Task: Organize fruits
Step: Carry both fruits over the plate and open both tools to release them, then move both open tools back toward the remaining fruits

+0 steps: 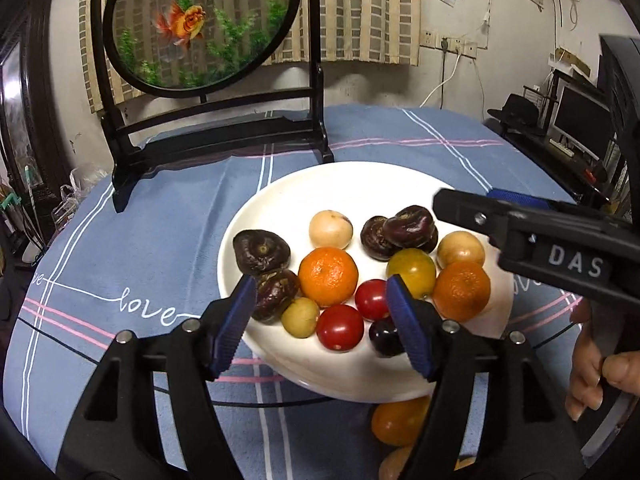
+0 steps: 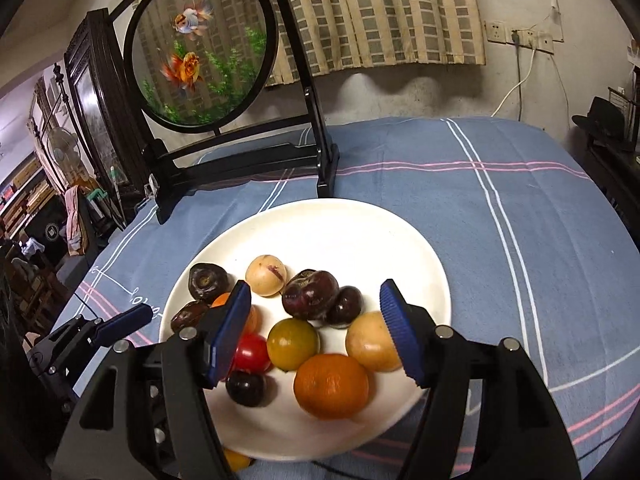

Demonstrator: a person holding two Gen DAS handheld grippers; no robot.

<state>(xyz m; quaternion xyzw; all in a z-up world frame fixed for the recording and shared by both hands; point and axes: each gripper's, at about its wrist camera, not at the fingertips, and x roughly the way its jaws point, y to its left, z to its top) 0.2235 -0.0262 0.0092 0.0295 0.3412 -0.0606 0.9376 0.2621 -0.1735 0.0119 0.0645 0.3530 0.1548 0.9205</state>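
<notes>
A white plate [image 1: 352, 188] [image 2: 340, 224] on the blue tablecloth holds several fruits: two oranges [image 1: 328, 276] [image 2: 331, 385], red tomatoes [image 1: 340, 327] [image 2: 251, 353], a yellow-green tomato [image 1: 412, 272] [image 2: 293, 343], dark water chestnuts [image 1: 260, 250] [image 2: 310, 294], pale round fruits [image 1: 331, 229] [image 2: 265, 274] and a dark plum [image 1: 385, 336] [image 2: 245, 388]. My left gripper [image 1: 320, 322] is open and empty over the plate's near edge. My right gripper [image 2: 314, 330] is open and empty over the fruits; it also shows in the left wrist view [image 1: 520, 232].
An orange tomato [image 1: 400, 420] [image 2: 236, 458] lies on the cloth just in front of the plate, with another orange fruit [image 1: 396, 464] nearer. A black-framed goldfish screen [image 1: 200, 24] [image 2: 200, 52] stands behind the plate. A dark desk [image 1: 560, 148] is at the right.
</notes>
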